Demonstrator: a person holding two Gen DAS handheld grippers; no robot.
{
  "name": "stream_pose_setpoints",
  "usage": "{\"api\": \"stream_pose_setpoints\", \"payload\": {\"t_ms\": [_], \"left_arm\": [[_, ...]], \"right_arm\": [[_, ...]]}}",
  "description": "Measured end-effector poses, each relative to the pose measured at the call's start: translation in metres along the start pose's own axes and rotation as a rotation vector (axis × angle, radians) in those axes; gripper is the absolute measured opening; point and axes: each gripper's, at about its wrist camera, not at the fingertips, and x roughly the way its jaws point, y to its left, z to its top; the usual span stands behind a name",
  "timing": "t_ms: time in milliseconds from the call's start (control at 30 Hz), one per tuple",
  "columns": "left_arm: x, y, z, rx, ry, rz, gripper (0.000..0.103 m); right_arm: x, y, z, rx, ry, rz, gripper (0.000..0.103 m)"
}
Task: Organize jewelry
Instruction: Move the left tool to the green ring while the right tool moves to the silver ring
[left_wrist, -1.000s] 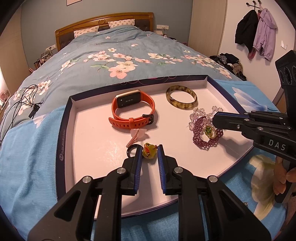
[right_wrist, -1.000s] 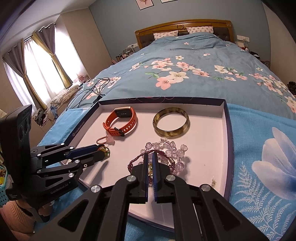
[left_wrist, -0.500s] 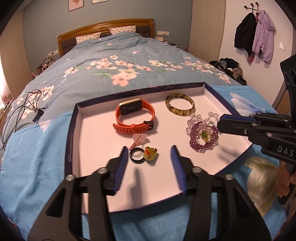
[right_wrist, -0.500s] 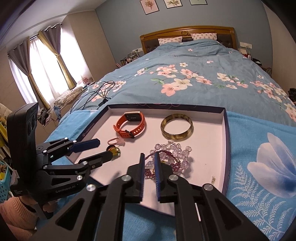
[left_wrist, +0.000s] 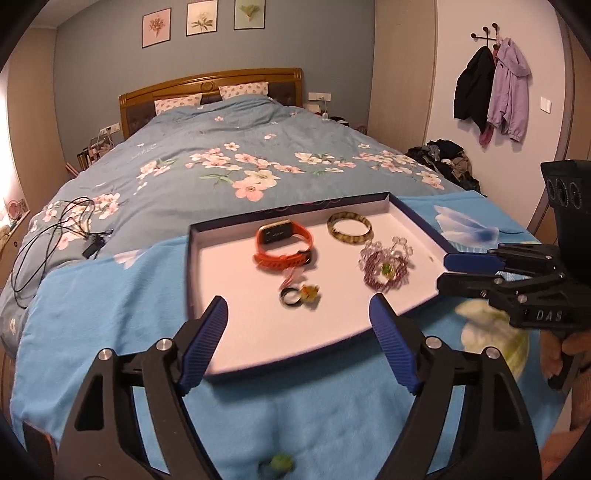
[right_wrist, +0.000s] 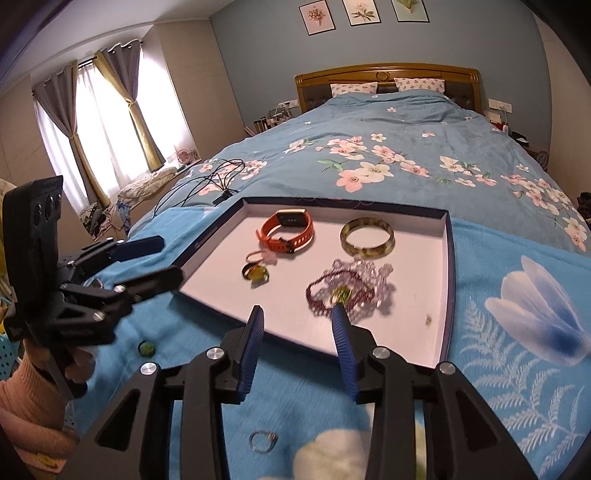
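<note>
On the bed, tray (left_wrist: 195, 266) holds jewelry; both tongs (left_wrist: 297, 317) (right_wrist: 297, 325) gape empty, next likely the loose ring (right_wrist: 263, 440).

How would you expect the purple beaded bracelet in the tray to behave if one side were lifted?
The beaded bracelet lies in an irregular, slumped loop, so it will probably be floppy and drape from the tongs. It overlaps the clear beads, which may drag along. Its small beads suggest it is light.

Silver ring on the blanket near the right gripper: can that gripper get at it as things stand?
Probably yes. The silver ring lies bare on the blue blanket, outside the tray, below the right gripper, whose jaws stand open and empty. Nothing covers it.
</note>
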Motion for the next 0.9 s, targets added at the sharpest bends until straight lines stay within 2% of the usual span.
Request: {"api": "stream_pose_setpoints", "payload": {"t_ms": [133,267,500,700,767,900], "left_arm": [[-0.025,0.01,-0.027,0.008,0.016,-0.01,0.078],[-0.037,0.01,-0.057,0.054,0.059,0.013,0.078],[-0.041,0.016,-0.091,0.015,0.14,-0.007,0.077],[-0.032,0.016,-0.096,0.0,0.188,-0.037,0.065],[-0.024,0.015,-0.097,-0.011,0.223,-0.051,0.057],[-0.019,0.007,-0.092,0.005,0.226,-0.052,0.046]], "right_arm": [[-0.005,0.004,-0.015,-0.011,0.017,-0.003,0.041],[-0.003,0.006,-0.027,-0.006,0.041,-0.002,0.041],[0.0,0.011,-0.047,-0.003,0.084,-0.002,0.049],[-0.002,0.014,-0.054,0.008,0.09,-0.002,0.051],[-0.004,0.015,-0.054,0.009,0.09,-0.001,0.051],[-0.003,0.015,-0.055,0.007,0.093,-0.001,0.052]]}}
